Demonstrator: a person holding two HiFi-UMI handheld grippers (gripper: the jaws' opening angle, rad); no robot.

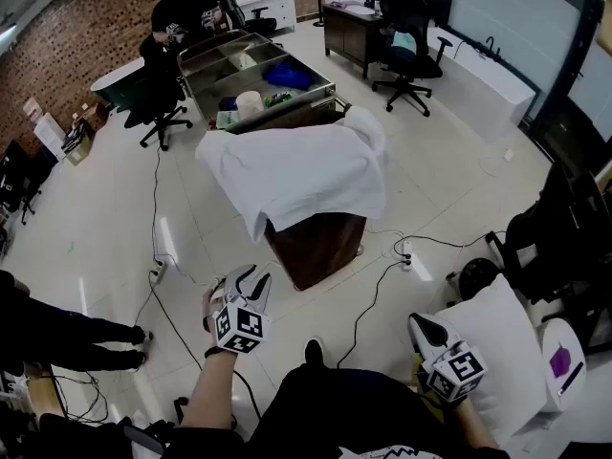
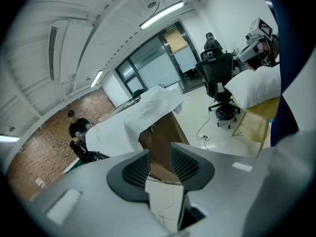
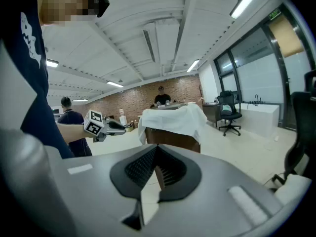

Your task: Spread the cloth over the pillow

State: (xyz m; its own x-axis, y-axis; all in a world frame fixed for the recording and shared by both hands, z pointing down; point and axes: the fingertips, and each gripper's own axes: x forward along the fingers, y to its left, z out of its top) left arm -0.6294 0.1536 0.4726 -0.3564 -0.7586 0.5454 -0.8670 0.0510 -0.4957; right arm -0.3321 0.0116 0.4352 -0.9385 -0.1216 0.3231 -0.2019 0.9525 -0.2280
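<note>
Floor: pale tiles (image 1: 105,199) run across a brick-walled workroom, with black cables (image 1: 378,290) trailing over them.
Cloth: a white cloth (image 1: 296,170) hangs over a brown stand (image 1: 316,242) at mid-room, covering its top and falling down the sides.
Metal bin: a compartmented steel bin (image 1: 199,86) stands just behind the stand; only the head view looks into it.
Pillow: a white pillow (image 1: 492,352) sits at the person's right, well apart from the cloth and uncovered. Only the left gripper view shows the yellow wooden frame (image 2: 256,120) beneath it.
Left gripper: the left gripper (image 1: 254,275) is held in the air facing the stand, its jaws spread with nothing between them.
Right gripper: the right gripper (image 1: 417,321) is just beside the pillow, its jaws pressed together and empty. Its own view alone catches a bystander in dark clothes (image 3: 69,117) past the other gripper.
Bin contents: the near compartments hold a blue bundle (image 1: 287,75), a white rounded item (image 1: 251,103) and small coloured pieces (image 1: 277,98) too small to name. The far compartments look bare.
</note>
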